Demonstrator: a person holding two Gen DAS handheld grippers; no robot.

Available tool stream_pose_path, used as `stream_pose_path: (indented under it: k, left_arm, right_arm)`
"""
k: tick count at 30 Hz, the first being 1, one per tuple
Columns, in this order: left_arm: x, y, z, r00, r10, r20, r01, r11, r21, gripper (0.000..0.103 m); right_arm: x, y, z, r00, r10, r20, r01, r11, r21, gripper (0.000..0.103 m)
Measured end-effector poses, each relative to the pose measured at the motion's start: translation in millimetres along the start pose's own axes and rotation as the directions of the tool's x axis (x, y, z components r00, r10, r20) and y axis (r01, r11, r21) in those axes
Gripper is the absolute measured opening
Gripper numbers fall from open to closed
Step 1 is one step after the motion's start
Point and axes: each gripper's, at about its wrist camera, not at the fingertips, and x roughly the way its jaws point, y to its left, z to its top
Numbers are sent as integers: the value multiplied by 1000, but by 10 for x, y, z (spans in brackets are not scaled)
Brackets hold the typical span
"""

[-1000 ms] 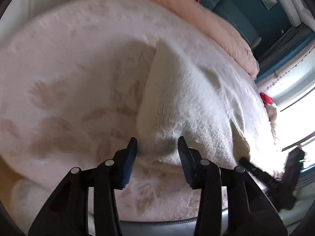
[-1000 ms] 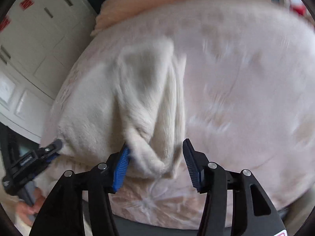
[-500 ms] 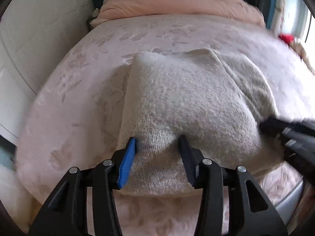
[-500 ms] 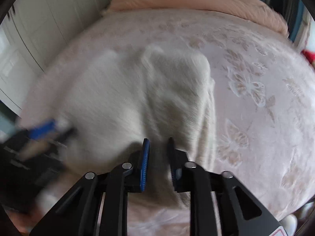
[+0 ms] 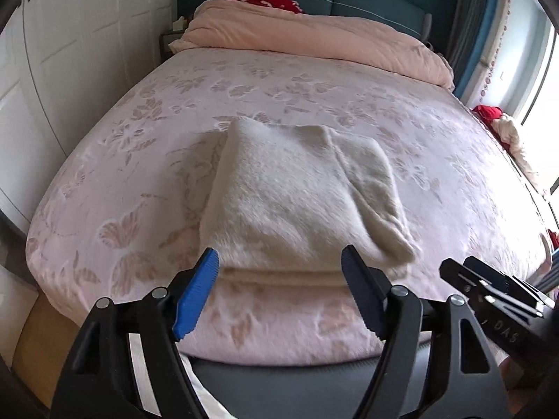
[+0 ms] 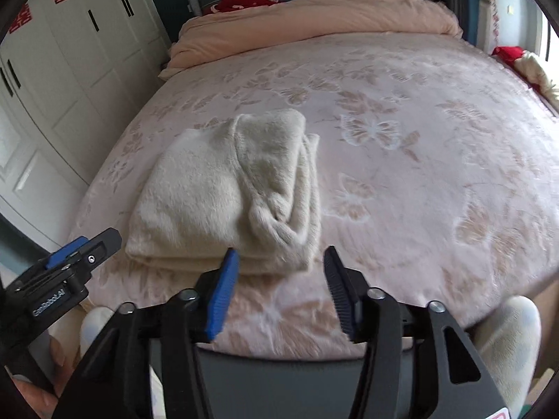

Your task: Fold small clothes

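One bed [image 5: 146, 181], cut off at the frame edges, is covered by a pink butterfly-patterned spread. A cream sweater [image 5: 297, 202] is laid folded near its foot; its underside is hidden. The left gripper [image 5: 279, 272] and right gripper [image 6: 281, 269] are held apart, empty, before it.

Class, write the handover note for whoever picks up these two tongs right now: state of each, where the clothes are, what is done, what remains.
Left tongs: open, empty, just short of the near edge of the folded cream sweater.
Right tongs: open, empty, at the sweater's near right corner.
The sweater lies folded in a compact bundle on the pink bedspread, touched by neither tongs.
Done: this fold looks complete, though the right side is a bit bunched.
Left: perhaps tidy that side; a red and cream heap at the bed's far right edge may be next.
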Motion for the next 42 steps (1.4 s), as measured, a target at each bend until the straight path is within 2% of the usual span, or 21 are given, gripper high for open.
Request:
stream_pose_path:
  k: [1,3,6,8,10,14,16,22,27,36,42]
  left_arm:
    - [-37,-30,-26,1000,3,-4,-3,1000,4,71]
    - [-106,-104,-91,1000,4,-6,-4,1000,26,71]
    - [-171,-174,-181,1000,29,-6,-29,998,50,80]
    - [-216,-211,-244,999,37,-9,-37,998,54,82]
    - [-221,-228,-292,999,34,-21,-33,998,46,89]
    - [-258,-292,-386,997,72,5,-72,995,61,91]
    - [-264,-338,-427,994,111,22,-112,991,78,91]
    - [-257,-328,-467,991,133,30,-134,990,46,91]
    - [-288,-365,-479,983,169,67,-173,983,63,91]
    - [-242,-347,-477,986,165,39,-167,985,53,91]
    - [-253,-398,-486,975,210,70,-215,973,80,91]
  right_arm:
    - [-82,11,-50,1000,-19,19,19,1000,-3,64]
    - [-151,-7,-99,998,-35,44,35,999,-3,68]
    - [-270,-34,-179,994,-72,77,72,997,-1,76]
    - [-298,-79,-218,993,-94,77,94,996,5,80]
    - [-329,-97,-285,991,-104,80,105,995,2,80]
    - [-364,-30,-404,986,-129,107,137,988,-71,82]
    - [-382,-31,-419,983,-137,118,147,986,-75,83]
    - [-362,-35,-443,983,-147,112,152,987,-44,84]
    - [-352,-35,-451,982,-155,110,160,986,-40,84]
    - [-322,-15,-473,978,-180,103,183,983,-20,84]
    - [-314,25,-490,975,-195,107,198,980,-17,84]
